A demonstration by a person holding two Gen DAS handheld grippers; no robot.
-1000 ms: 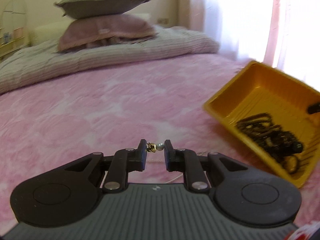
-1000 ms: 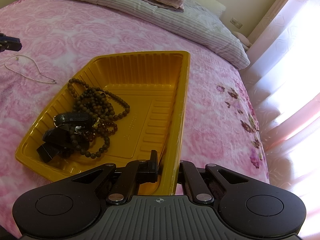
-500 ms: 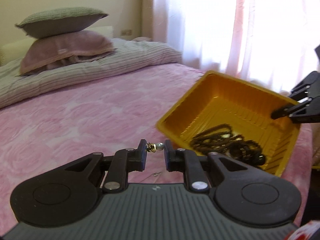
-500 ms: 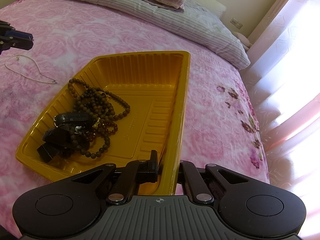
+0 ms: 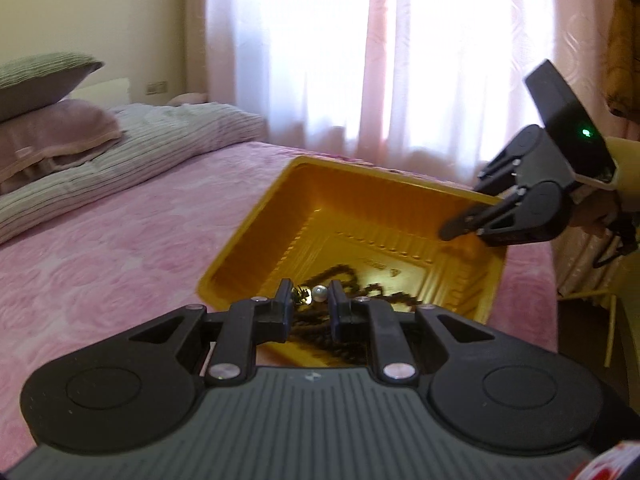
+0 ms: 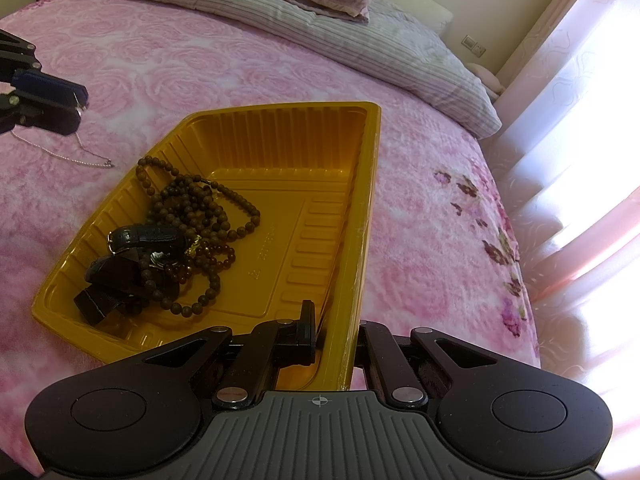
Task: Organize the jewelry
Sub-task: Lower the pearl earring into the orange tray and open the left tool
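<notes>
On the pink bedspread (image 6: 420,240), the yellow tray (image 6: 280,160) is clamped at its near rim by the right gripper (image 6: 336,336), while beside its left wall the left gripper (image 5: 308,300) pinches the clasp end of a thin, limp, light necklace (image 6: 80,156), likely tangle-prone.

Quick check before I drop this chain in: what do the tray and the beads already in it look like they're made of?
Tray: thin moulded plastic, glossy mustard yellow; ribbed walls, embossed marks on the floor and a thin rim point to that.
Beads: matte dark brown round beads, probably wood, though resin or stone could look the same.
Chain: fine and pale, metallic-looking, with a pearl-like bead at the held end.
</notes>
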